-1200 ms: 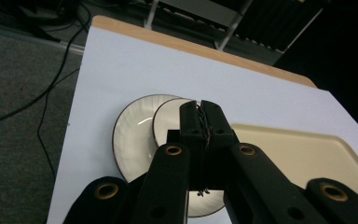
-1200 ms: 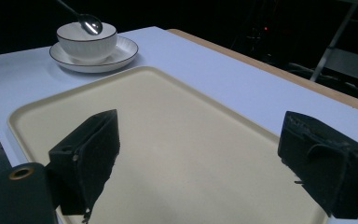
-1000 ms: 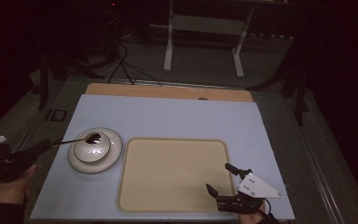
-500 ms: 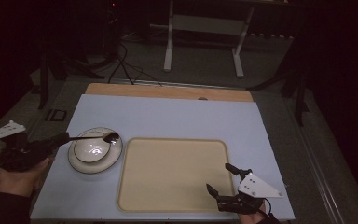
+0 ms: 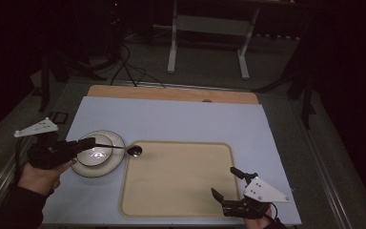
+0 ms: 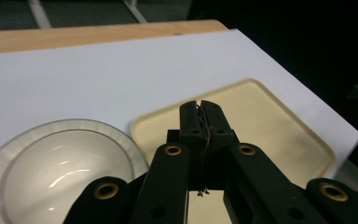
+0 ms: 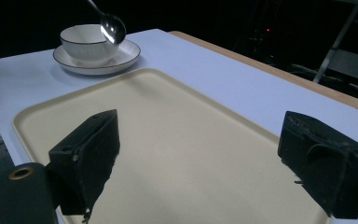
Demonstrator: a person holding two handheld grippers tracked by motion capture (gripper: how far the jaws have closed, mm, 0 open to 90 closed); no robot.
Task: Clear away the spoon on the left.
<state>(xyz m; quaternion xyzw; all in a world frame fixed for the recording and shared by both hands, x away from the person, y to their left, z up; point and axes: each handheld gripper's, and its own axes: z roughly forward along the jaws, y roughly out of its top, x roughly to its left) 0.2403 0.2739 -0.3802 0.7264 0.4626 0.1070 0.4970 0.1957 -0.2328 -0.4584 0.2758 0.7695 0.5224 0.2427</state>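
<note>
Spoon (image 5: 134, 150) handle hidden between the closed left gripper (image 6: 200, 122); plate (image 6: 65, 158) cut off at the frame's bottom edge.

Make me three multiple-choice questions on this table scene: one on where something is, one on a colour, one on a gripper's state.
1. Where is the spoon's bowl end?
A. inside the bowl
B. at the tray's near-left corner
C. between the saucer and the tray's far-left corner

2. What colour is the tray?
A. cream
B. red
C. black

3. How is the right gripper?
A. shut on the spoon
B. open, holding nothing
C. shut on the tray

Answers:
1 C, high view shows it past the saucer rim.
2 A, pale cream surface.
3 B, right gripper view shows jaws wide apart over the tray.
</note>
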